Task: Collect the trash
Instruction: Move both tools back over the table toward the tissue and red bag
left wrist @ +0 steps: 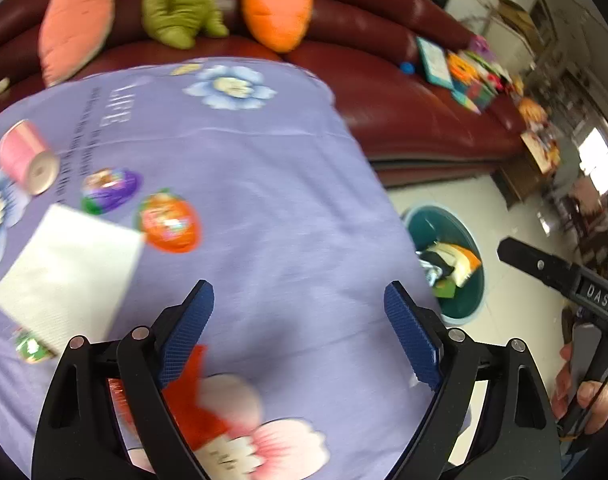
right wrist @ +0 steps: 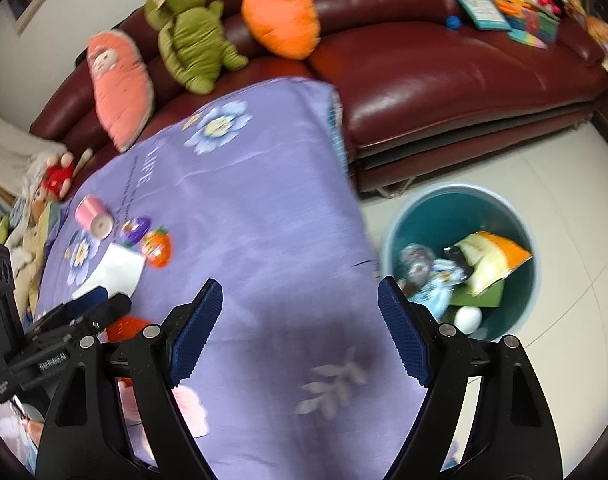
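Both grippers hover over a table under a purple flowered cloth (left wrist: 264, 152). My left gripper (left wrist: 298, 286) is open and empty, with a red wrapper (left wrist: 192, 404) below its left finger. Left of it lie a white napkin (left wrist: 68, 276), an orange wrapper (left wrist: 170, 222), a purple wrapper (left wrist: 110, 190) and a pink ribbon roll (left wrist: 26, 156). My right gripper (right wrist: 300, 282) has its jaws opening with nothing between them. It hangs over the cloth's right part, beside a teal bin (right wrist: 456, 212) on the floor. The bin holds an orange-and-white bag (right wrist: 488, 260) and other scraps.
A dark red leather sofa (right wrist: 444, 80) runs behind the table with a pink plush (right wrist: 118, 88), a green plush (right wrist: 188, 40) and a carrot plush (right wrist: 280, 16). Books and toys (right wrist: 516, 8) lie at its right end. Pale floor tiles (right wrist: 576, 208) surround the bin.
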Available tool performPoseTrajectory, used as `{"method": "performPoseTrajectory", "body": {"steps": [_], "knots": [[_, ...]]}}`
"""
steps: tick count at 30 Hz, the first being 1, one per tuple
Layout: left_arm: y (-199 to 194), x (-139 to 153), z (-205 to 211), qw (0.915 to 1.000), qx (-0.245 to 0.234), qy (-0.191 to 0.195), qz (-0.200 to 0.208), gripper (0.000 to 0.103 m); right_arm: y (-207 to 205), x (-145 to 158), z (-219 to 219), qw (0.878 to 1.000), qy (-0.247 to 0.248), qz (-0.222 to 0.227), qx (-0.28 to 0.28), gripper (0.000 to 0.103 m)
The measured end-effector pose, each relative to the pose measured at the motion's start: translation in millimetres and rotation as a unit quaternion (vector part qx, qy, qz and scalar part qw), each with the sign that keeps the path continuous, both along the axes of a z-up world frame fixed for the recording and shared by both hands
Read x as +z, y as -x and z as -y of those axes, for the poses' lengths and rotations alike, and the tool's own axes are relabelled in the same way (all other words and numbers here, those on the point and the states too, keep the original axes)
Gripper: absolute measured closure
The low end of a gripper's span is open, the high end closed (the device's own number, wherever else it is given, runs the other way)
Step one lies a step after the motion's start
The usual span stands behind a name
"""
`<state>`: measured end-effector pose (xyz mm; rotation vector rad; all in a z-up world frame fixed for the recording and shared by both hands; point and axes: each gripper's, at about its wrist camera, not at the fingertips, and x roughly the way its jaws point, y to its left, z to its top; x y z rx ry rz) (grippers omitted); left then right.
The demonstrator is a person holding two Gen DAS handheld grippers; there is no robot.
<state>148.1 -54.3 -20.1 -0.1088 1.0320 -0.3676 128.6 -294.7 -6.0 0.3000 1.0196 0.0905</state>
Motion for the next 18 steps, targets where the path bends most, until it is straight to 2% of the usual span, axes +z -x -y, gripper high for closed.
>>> {"method": "performPoseTrajectory", "body": {"steps": [11,18], "knots": [[11,10,-117,0.9960,0.086,0.018,0.012,0.014,-2,-14,-113,0.993,0.002,-0.042,0.110,0.027],[14,2,-181,0.9895,0.139,0.041,0.005,0.014,5,-44,-181,0.981,0.007,-0.087,0.173,0.027]]}}
